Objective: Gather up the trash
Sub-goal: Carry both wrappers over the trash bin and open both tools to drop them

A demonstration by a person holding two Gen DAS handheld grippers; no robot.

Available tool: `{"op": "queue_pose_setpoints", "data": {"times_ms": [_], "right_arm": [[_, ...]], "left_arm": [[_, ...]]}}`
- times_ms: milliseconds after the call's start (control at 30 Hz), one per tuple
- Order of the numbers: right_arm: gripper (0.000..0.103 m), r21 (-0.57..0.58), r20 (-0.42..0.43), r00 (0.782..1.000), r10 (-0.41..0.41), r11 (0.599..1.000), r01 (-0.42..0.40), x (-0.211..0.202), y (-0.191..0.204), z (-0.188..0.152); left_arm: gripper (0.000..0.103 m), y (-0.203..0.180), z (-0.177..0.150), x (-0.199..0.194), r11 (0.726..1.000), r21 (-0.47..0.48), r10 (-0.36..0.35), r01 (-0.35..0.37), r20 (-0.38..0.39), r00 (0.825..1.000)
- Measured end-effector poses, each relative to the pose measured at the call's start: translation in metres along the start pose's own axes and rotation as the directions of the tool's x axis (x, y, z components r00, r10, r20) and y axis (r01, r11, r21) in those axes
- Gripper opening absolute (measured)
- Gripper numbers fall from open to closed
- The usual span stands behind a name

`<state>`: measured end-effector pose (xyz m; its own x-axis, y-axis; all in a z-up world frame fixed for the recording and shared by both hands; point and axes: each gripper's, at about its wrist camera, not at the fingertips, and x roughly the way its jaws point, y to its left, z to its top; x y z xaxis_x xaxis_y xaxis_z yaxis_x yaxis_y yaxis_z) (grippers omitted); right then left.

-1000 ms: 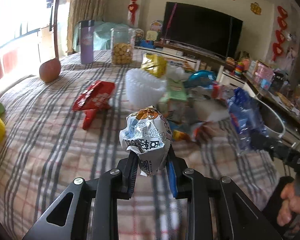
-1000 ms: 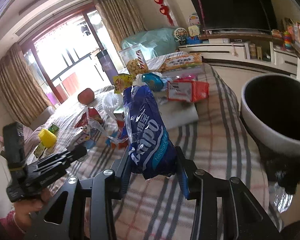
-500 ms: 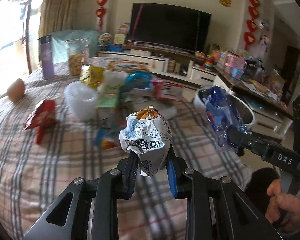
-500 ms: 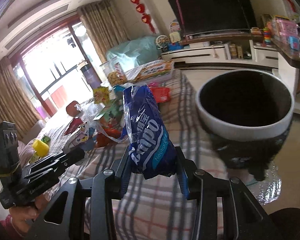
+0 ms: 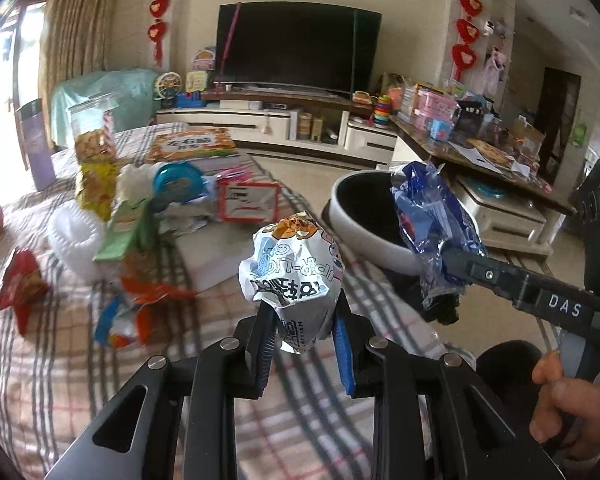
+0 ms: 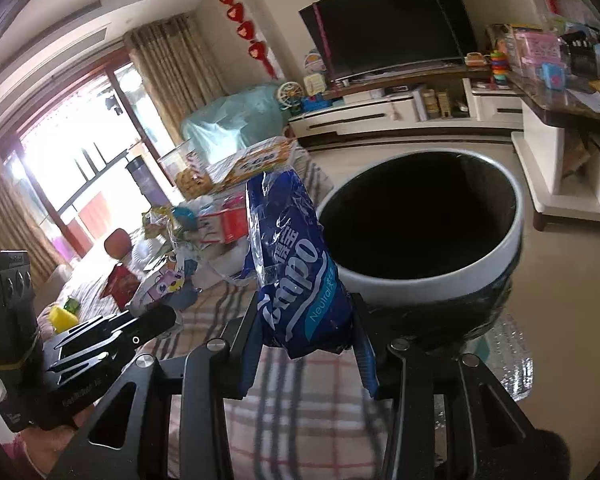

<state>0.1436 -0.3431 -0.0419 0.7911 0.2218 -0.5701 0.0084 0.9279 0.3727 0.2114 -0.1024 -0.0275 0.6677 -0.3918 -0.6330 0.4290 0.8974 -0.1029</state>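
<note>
Clutter (image 5: 140,216) of wrappers and boxes crowds the plaid tablecloth (image 5: 52,380) behind us. Our left gripper (image 5: 304,344) clamps a crumpled white wrapper (image 5: 292,272), upright. Our right gripper (image 6: 312,344) clamps a blue tissue pack (image 6: 292,264), long axis upright, just beside the open bin (image 6: 420,216).

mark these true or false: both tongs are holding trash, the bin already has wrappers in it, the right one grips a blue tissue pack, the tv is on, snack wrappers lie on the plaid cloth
1. Both tongs hold trash. True: the left tongs clamp a crumpled white wrapper, and the right tongs are loaded too.
2. The bin already holds wrappers. False: its inside looks dark, with nothing visible.
3. The right tongs grip a blue tissue pack. True.
4. The TV is on. False: its screen is black.
5. Snack wrappers lie on the plaid cloth. True: a red wrapper among them.
</note>
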Motion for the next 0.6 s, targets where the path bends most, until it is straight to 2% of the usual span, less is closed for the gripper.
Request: {"op": "queue_pose_setpoints", "data": {"times_ms": [267,600], "right_arm": [[0.041,0.028,0.020,0.998,-0.054,0.998,0.054,-0.004,-0.026,0.019],[0.041,0.056,-0.001,0.994,-0.105,0.993,0.105,0.007,-0.055,0.036]], "left_arm": [[0.025,-0.011,0.020,0.024,0.999,0.033,-0.025,0.025,0.005,1.000],[0.026,-0.031,0.048,0.065,0.994,0.087,-0.060,0.060,-0.004,0.998]]}}
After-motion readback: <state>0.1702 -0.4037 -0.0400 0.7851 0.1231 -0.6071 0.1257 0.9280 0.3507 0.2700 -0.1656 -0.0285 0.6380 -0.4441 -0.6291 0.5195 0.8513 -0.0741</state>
